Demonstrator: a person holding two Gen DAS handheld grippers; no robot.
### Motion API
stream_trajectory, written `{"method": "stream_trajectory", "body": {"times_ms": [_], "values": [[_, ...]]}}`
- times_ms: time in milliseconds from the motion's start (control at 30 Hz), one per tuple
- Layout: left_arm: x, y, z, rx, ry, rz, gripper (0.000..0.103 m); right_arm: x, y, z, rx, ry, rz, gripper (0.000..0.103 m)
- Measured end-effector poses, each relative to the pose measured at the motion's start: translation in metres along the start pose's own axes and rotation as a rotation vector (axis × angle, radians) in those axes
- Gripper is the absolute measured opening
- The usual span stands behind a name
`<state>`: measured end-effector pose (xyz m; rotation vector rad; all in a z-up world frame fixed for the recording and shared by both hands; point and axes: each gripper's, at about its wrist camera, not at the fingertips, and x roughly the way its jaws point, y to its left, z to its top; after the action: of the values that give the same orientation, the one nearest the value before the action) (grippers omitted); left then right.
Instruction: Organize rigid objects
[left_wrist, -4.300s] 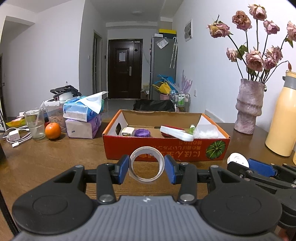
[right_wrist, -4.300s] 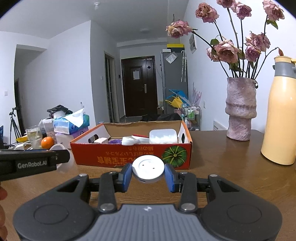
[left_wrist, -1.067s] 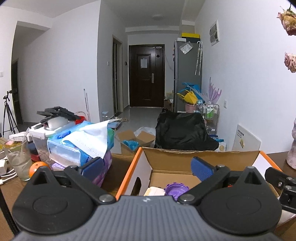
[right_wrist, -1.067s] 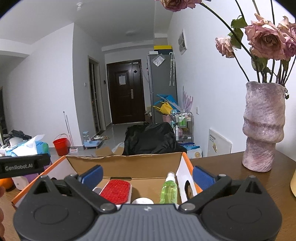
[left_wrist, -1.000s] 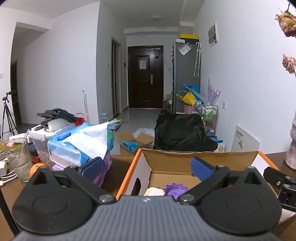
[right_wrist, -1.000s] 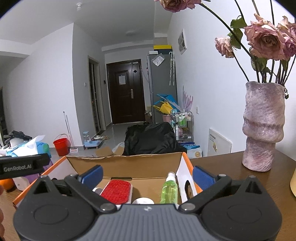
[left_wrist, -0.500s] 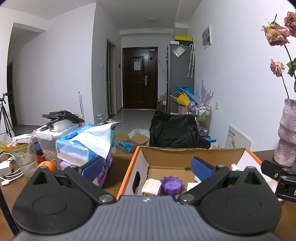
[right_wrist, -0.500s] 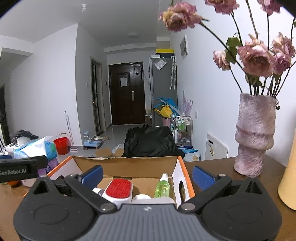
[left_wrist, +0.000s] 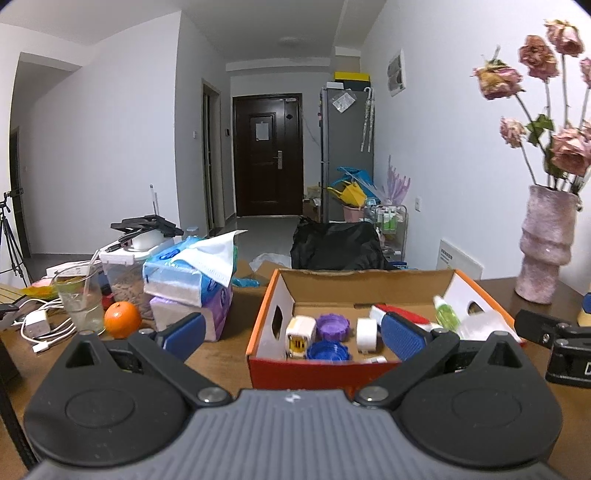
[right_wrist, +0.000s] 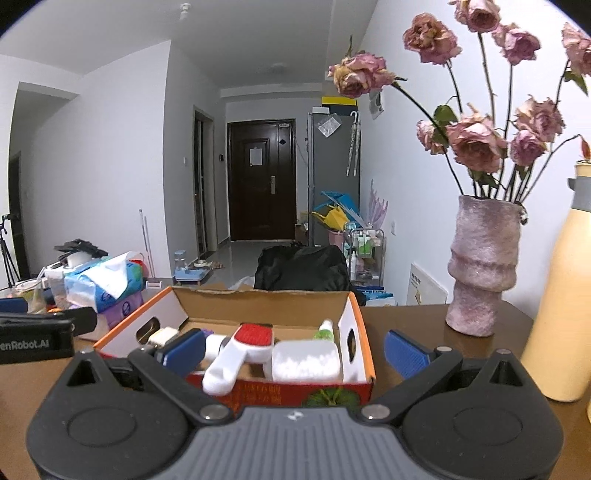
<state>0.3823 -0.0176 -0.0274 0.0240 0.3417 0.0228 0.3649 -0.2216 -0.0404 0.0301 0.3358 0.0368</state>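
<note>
Left wrist view: the left gripper (left_wrist: 291, 338) is spread wide with nothing in it, the box (left_wrist: 317, 363) sits straight ahead between the fingers, and the right pad hides part of what's inside, though a white tape roll (left_wrist: 366, 334), two purple lids (left_wrist: 333, 326) and a charger (left_wrist: 300, 336) show clearly.

Right wrist view: the right gripper (right_wrist: 293, 352) is wide open and empty too, with the box (right_wrist: 360, 347) ahead between its fingers. The left pad covers the stuff on that side, a red-topped brush (right_wrist: 240, 350) and white case (right_wrist: 306, 361) lie in it, the box print is too cut off to read, and "enRobot.AI" shows on the other gripper (right_wrist: 35, 341) at far left.
</note>
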Motion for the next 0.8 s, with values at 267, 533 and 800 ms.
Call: {"method": "stream_trajectory", "body": {"times_ms": [267,533,800], "values": [[-0.062,0.002,-0.017,0.008,0.003,-0.031,0.103,-0.058,0.002,-0.016,0.0,0.034,-0.015,0.103],[-0.122,0.004,-0.039,0.008,0.036,-0.041,0.103,-0.12,0.004,-0.038,0.002,0.063,-0.018,0.103],[-0.174,0.01,-0.06,0.003,0.049,-0.047,0.103,-0.177,0.011,-0.058,-0.017,0.067,-0.017,0.103]]}}
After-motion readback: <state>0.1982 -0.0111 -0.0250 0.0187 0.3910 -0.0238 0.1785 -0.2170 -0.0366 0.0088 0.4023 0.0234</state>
